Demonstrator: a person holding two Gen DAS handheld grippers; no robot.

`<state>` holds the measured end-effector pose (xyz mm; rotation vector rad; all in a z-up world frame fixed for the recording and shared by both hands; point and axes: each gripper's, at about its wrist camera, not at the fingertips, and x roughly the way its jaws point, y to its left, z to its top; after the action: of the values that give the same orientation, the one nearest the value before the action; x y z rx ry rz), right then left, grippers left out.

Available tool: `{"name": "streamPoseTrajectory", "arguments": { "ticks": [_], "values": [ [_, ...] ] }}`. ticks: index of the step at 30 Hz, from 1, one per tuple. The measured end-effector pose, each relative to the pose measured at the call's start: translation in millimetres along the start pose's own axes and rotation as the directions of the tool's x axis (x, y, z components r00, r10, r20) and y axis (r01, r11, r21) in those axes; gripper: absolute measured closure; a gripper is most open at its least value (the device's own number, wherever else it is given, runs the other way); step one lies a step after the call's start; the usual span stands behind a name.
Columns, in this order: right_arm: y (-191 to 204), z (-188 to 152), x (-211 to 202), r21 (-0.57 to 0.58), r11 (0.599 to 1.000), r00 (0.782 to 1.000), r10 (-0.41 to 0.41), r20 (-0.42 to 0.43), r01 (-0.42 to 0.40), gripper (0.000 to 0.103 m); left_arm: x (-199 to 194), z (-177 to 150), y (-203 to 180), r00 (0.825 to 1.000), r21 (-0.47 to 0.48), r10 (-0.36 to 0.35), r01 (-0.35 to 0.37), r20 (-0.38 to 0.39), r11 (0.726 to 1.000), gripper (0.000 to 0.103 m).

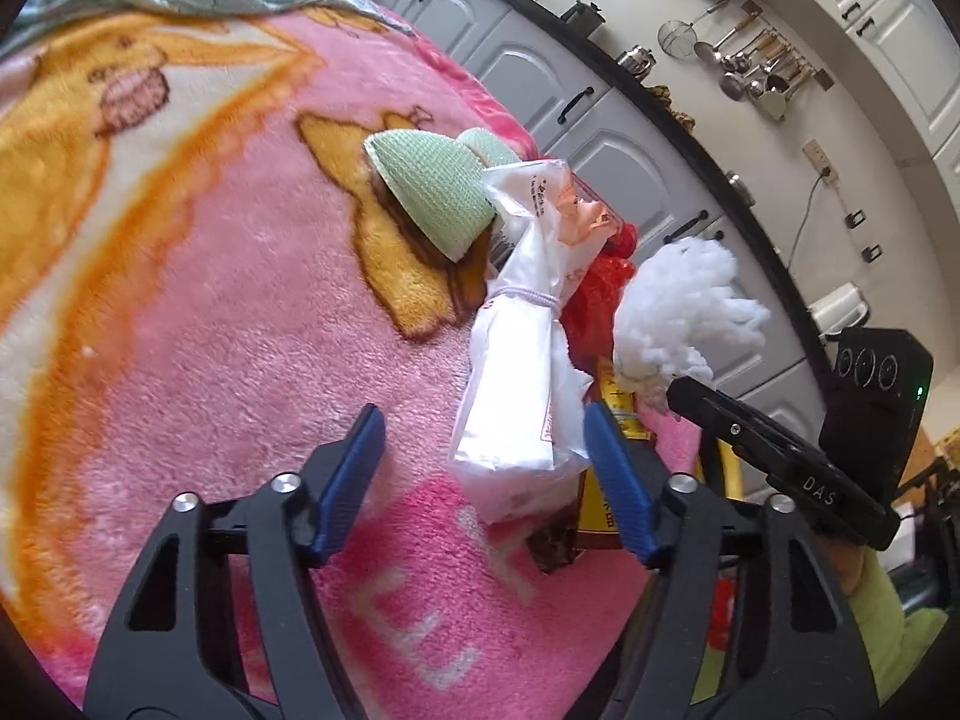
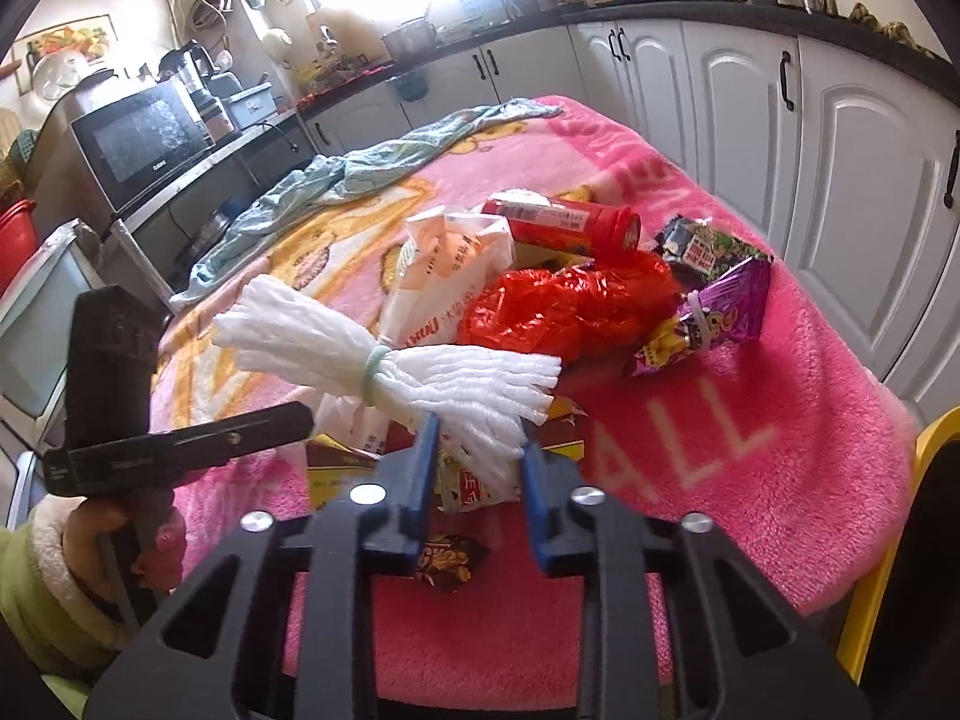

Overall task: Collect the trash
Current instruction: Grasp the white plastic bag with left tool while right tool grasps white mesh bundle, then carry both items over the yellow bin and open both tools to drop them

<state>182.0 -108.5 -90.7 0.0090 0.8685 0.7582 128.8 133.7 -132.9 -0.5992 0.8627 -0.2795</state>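
Note:
A pile of trash lies on a pink blanket [image 2: 750, 420]: a white foam net bundle [image 2: 390, 360] tied with a green band, a white plastic bag [image 1: 522, 360], a red plastic bag [image 2: 564, 306], a red can [image 2: 564, 225], purple snack packets [image 2: 714, 312] and a brown wrapper [image 2: 447, 561]. My right gripper [image 2: 480, 450] is shut on the end of the foam net bundle, which also shows in the left wrist view [image 1: 684, 312]. My left gripper [image 1: 486, 468] is open over the blanket, its right finger beside the white plastic bag.
A green foam net cap [image 1: 432, 192] lies beyond the white bag. A pale blue cloth [image 2: 360, 174] lies at the blanket's far edge. White cabinets [image 2: 840, 168] run along the right. A microwave [image 2: 144, 138] stands at the left. A yellow frame [image 2: 882, 540] stands at the near right.

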Motion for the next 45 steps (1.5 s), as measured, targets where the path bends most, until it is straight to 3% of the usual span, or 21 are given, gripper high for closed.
{"name": "streamPoseTrajectory", "arguments": {
  "ticks": [3, 5, 9, 20, 28, 45],
  "values": [
    [5, 0, -5, -0.015, 1.0, 1.0, 0.003, 0.01, -0.003, 0.096, -3, 0, -2, 1.0, 0.017, -0.017, 0.017, 0.006, 1.0, 0.069],
    [9, 0, -8, -0.028, 1.0, 1.0, 0.003, 0.018, -0.002, 0.096, -6, 1, -4, 1.0, 0.033, -0.013, 0.013, 0.009, 0.999, 0.071],
    [17, 2, -12, -0.057, 0.998, 1.0, -0.003, 0.03, 0.004, 0.097, -10, 1, -10, 1.0, 0.066, 0.003, -0.004, 0.02, 0.998, 0.085],
    [25, 7, -39, -0.085, 0.996, 0.996, -0.004, 0.089, 0.011, 0.097, -45, 12, -31, 0.99, 0.174, 0.058, -0.08, 0.125, 0.982, 0.086],
    [20, 12, -74, -0.085, 0.995, 0.987, -0.03, 0.16, 0.045, 0.097, -59, 17, -59, 0.982, 0.24, 0.041, -0.086, 0.185, 0.967, 0.086],
    [-21, -6, -145, 0.018, 0.99, 0.955, -0.142, 0.261, 0.143, 0.097, -32, 19, -136, 0.987, 0.367, -0.056, -0.002, 0.147, 0.93, 0.086]
  ]
}}
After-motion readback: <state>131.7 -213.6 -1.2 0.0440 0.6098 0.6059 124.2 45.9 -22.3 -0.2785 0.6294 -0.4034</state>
